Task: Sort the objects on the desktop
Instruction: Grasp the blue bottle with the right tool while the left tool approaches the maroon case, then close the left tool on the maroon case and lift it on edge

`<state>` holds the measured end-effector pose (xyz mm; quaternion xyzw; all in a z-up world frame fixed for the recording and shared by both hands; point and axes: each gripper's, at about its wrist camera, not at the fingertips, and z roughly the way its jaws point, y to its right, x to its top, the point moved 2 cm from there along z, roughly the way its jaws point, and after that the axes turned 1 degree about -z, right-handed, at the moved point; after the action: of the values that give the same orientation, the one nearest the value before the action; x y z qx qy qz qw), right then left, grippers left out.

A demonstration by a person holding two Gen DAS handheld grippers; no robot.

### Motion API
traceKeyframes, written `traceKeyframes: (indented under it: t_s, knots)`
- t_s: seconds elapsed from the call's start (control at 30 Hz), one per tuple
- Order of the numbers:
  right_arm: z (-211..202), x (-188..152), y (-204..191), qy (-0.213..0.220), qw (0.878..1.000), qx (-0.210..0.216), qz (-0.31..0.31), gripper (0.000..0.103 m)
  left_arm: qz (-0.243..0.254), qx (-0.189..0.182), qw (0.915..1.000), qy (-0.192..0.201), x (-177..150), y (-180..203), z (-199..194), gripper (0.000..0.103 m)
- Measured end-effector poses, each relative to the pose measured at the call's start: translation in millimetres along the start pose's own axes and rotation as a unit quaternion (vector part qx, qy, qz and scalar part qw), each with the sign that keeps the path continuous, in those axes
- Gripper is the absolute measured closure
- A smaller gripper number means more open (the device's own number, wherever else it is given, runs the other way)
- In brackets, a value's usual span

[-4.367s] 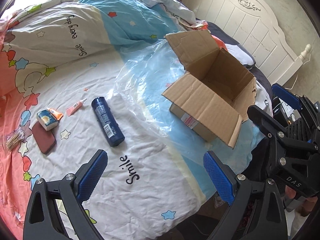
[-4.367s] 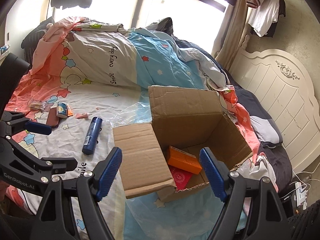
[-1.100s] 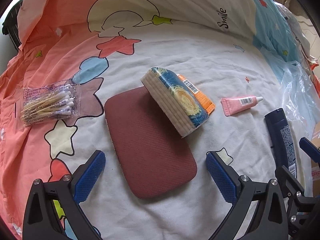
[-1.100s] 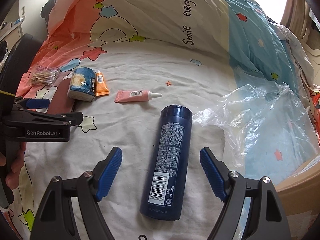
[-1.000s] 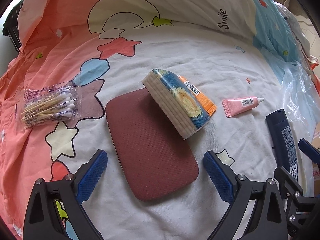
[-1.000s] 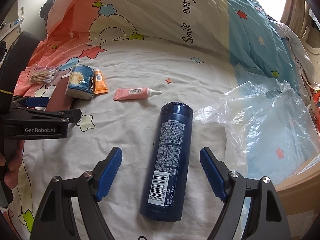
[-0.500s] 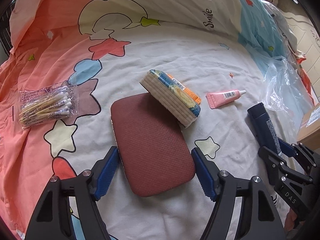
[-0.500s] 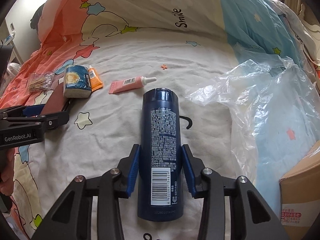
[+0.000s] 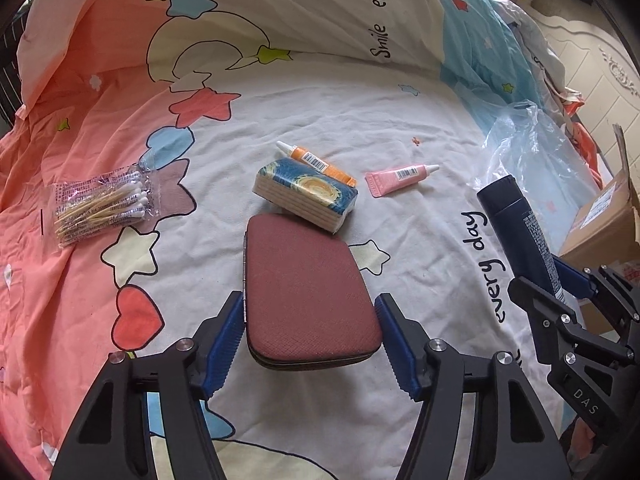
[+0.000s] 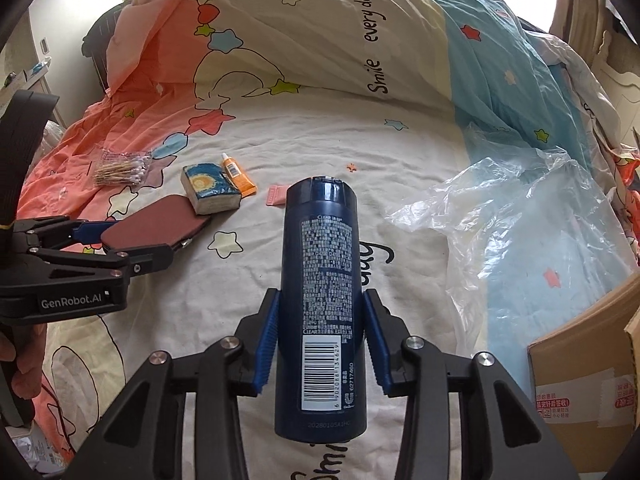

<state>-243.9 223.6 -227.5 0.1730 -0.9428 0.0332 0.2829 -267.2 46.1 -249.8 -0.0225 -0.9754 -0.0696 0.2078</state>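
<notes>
My left gripper [image 9: 310,334] is shut on a dark red flat case [image 9: 306,288] and holds it lifted off the bedsheet; it also shows in the right wrist view [image 10: 156,220]. My right gripper [image 10: 322,336] is shut on a dark blue bottle [image 10: 320,300] and holds it above the bed; the bottle also shows in the left wrist view [image 9: 520,236]. On the sheet lie a blue tissue pack [image 9: 306,194], an orange tube [image 9: 318,162], a pink tube [image 9: 400,178] and a bag of cotton swabs [image 9: 102,208].
A cardboard box [image 10: 588,360] stands at the right edge of the bed. A crumpled clear plastic bag [image 10: 512,208] lies between it and the objects. A folded quilt [image 10: 320,40] rises behind them.
Both grippers have closed on their objects and lifted them: the left raised the red case off the sheet, the right raised the blue bottle. The tissue pack now lies flat.
</notes>
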Motion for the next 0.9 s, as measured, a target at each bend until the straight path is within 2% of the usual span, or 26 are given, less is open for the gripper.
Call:
traceKeyframes:
  t_s: [0.47, 0.53, 0.57, 0.6, 0.63, 0.67, 0.9]
  knots:
    - [-41.1, -0.9, -5.6, 0.016, 1.0, -0.015, -0.007, 0.065, 0.015, -0.024, 0.9995, 0.01, -13.2, 18.0, -37.5, 0.042]
    - [-45.3, -0.2, -4.2, 0.019, 1.0, -0.016, -0.005, 0.065, 0.024, -0.015, 0.9996, 0.009, -13.0, 21.1, -41.1, 0.083]
    - [-47.2, 0.1, -3.1, 0.02, 1.0, -0.015, -0.001, 0.065, 0.03, -0.005, 0.9995, 0.007, -12.5, 22.8, -42.1, 0.083]
    - [-49.3, 0.4, -2.1, 0.022, 1.0, -0.014, 0.003, 0.065, 0.031, -0.01, 0.9995, 0.005, -12.3, 23.3, -42.9, 0.083]
    - [-51.5, 0.4, -1.2, 0.024, 1.0, -0.012, 0.006, 0.065, 0.031, -0.016, 0.9994, 0.004, -12.1, 23.8, -43.7, 0.092]
    - [-53.0, 0.2, -0.7, 0.026, 1.0, -0.011, 0.007, 0.065, 0.032, -0.022, 0.9992, 0.008, -12.0, 24.9, -46.3, 0.093]
    - [-50.2, -4.0, -3.1, 0.021, 1.0, -0.004, 0.005, 0.065, 0.043, -0.022, 0.9988, 0.007, -13.8, 32.1, -42.1, 0.093]
